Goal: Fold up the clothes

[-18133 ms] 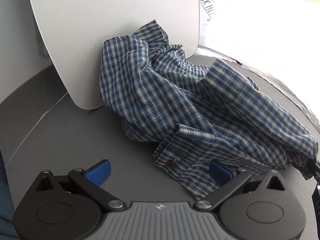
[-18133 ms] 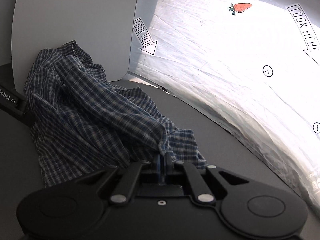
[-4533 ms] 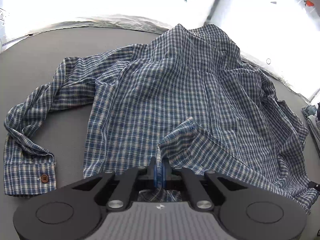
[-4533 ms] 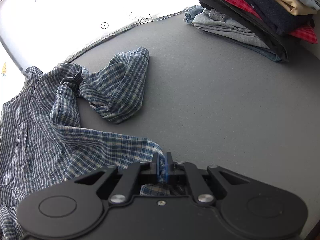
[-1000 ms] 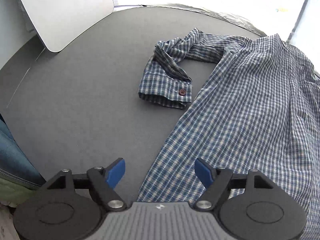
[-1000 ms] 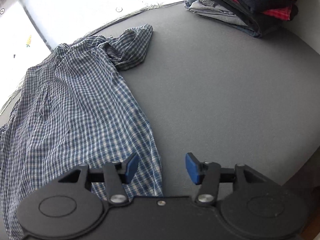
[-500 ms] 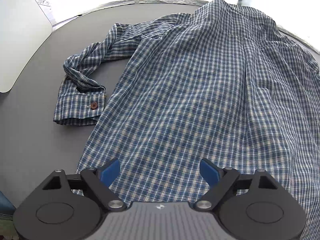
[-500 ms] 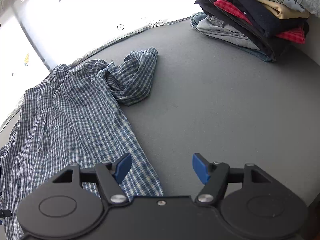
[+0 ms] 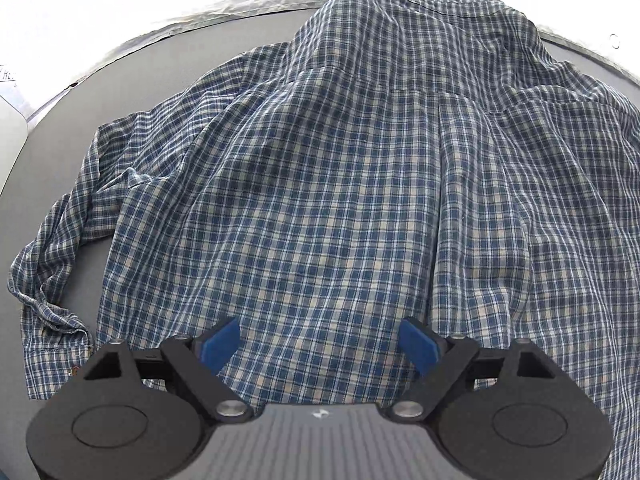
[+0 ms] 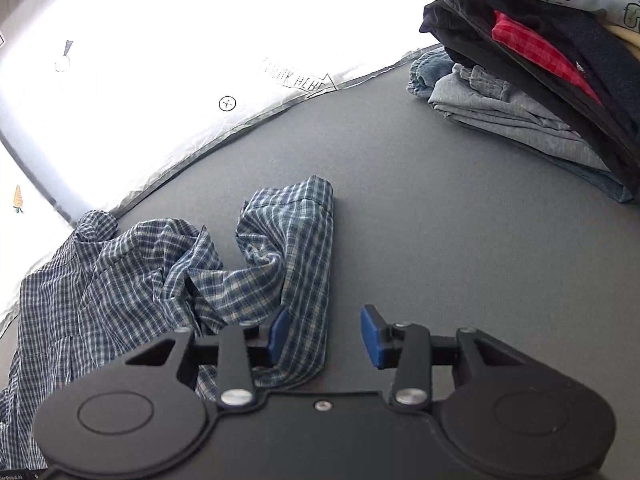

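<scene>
My left tongs spread wide, released, hanging over back panel of plaid shirt; nothing gripped. My right tongs closing, pads not pressing anything; right sleeve lies partly between pads, at left pad. Shirt spread back-up on grey worktop, collar at far edge. Left sleeve bunched at near left, cuff crumpled. Far right on worktop: stack of folded clothes. Beyond worktop, bright white backdrop.
</scene>
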### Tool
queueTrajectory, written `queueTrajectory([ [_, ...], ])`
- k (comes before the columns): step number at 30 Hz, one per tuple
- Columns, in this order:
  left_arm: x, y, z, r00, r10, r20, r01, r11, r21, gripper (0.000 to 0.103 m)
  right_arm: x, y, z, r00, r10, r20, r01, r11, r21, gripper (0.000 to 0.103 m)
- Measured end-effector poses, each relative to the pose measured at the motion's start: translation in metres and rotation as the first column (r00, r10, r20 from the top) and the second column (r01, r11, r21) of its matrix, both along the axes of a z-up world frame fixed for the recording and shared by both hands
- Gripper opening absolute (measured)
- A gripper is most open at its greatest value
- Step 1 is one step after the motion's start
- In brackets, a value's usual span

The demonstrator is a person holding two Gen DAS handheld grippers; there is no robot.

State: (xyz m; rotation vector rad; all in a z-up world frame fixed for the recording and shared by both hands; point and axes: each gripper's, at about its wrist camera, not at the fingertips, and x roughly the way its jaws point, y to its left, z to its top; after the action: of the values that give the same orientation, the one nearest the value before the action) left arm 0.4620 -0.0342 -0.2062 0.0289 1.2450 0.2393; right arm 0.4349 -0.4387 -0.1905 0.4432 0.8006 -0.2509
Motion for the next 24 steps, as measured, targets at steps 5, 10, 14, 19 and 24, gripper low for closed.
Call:
queueTrajectory([
  [5,0.011,-0.016,-0.009,0.999,-0.039,0.009,0.038,0.998,0.043,0.095,0.062,-0.004,-0.012,0.999,0.047,-0.022,-0.047,0.999,-0.025,0.049],
  [10,0.016,-0.011,-0.013,1.0,-0.013,-0.015,0.014,0.999,0.032,0.102,0.095,0.007,-0.027,0.991,0.099,-0.087,-0.109,0.987,-0.114,0.023],
  [14,0.019,0.004,-0.017,0.998,0.057,-0.037,-0.059,0.997,-0.048,0.103,0.079,0.001,-0.01,1.0,0.021,0.001,-0.021,0.986,-0.163,0.004],
  [19,0.017,0.01,-0.02,0.998,0.058,-0.023,-0.059,0.996,-0.073,0.103,0.029,-0.026,0.046,0.979,-0.137,0.153,0.184,0.915,-0.358,0.003],
  [24,0.015,0.002,-0.02,1.0,0.025,0.001,-0.024,0.999,-0.024,0.103,-0.017,-0.061,0.062,0.948,-0.289,0.135,0.318,0.831,-0.456,0.005],
])
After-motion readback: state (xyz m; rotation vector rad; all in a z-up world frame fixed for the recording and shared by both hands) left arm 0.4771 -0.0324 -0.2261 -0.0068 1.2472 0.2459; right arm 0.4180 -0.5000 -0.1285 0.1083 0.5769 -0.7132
